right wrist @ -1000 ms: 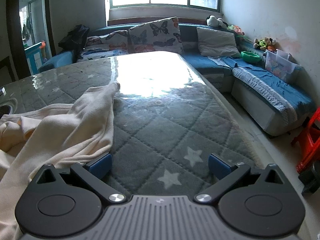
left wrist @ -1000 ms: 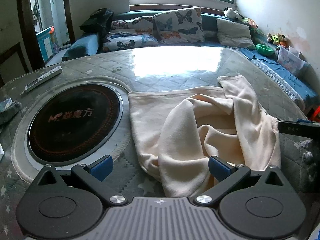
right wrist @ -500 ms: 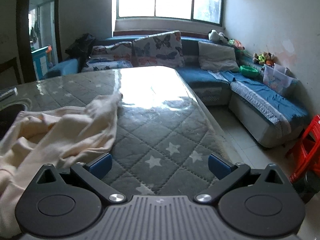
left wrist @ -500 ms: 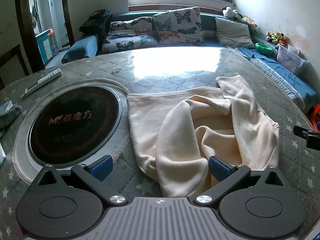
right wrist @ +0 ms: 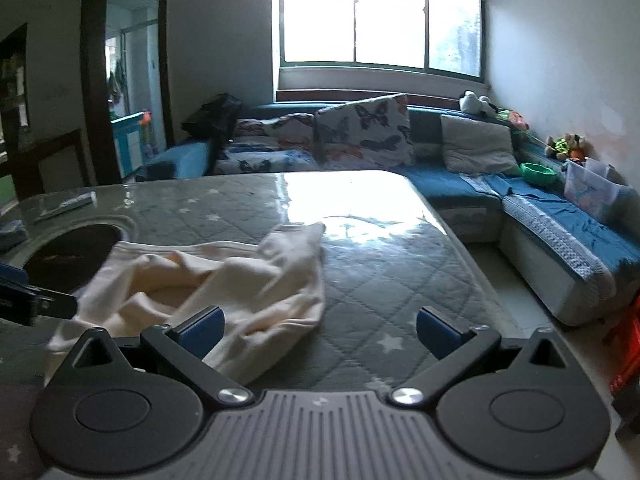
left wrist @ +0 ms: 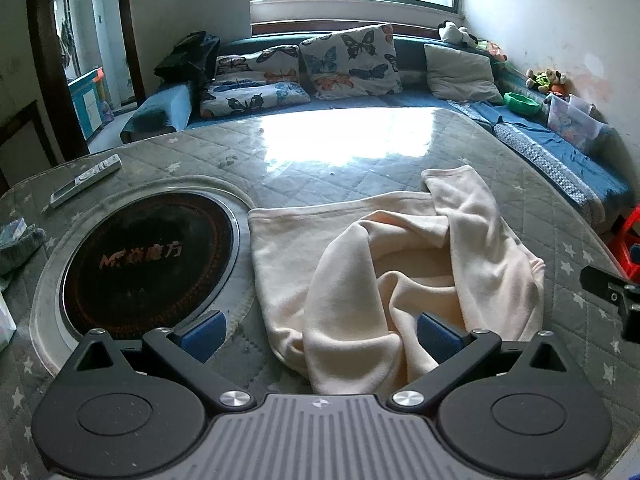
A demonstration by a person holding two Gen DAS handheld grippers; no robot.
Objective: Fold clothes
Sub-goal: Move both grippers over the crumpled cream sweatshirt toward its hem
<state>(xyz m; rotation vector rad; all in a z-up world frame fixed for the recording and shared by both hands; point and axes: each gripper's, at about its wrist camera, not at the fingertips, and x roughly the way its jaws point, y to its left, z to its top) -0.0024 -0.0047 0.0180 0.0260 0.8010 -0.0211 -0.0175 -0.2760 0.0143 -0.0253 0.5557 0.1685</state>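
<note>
A cream garment (left wrist: 384, 264) lies crumpled on the grey quilted table (left wrist: 320, 160), right of a round black cooktop (left wrist: 148, 260). My left gripper (left wrist: 320, 330) is open and empty, just above the garment's near edge. My right gripper (right wrist: 318, 326) is open and empty, raised above the table's right side, with the garment (right wrist: 224, 276) to its left. The right gripper's tip shows at the right edge of the left wrist view (left wrist: 612, 288). The left gripper's tip shows at the left edge of the right wrist view (right wrist: 36, 300).
A remote (left wrist: 86, 178) lies at the table's far left. A blue corner sofa (left wrist: 560, 148) with butterfly cushions (left wrist: 348, 60) runs behind and to the right of the table. A red stool (right wrist: 628, 344) stands on the floor at the right.
My right gripper has lifted and drawn back from the garment, turning left so more of the table and cooktop show. My left gripper has risen slightly. The garment has not moved.
</note>
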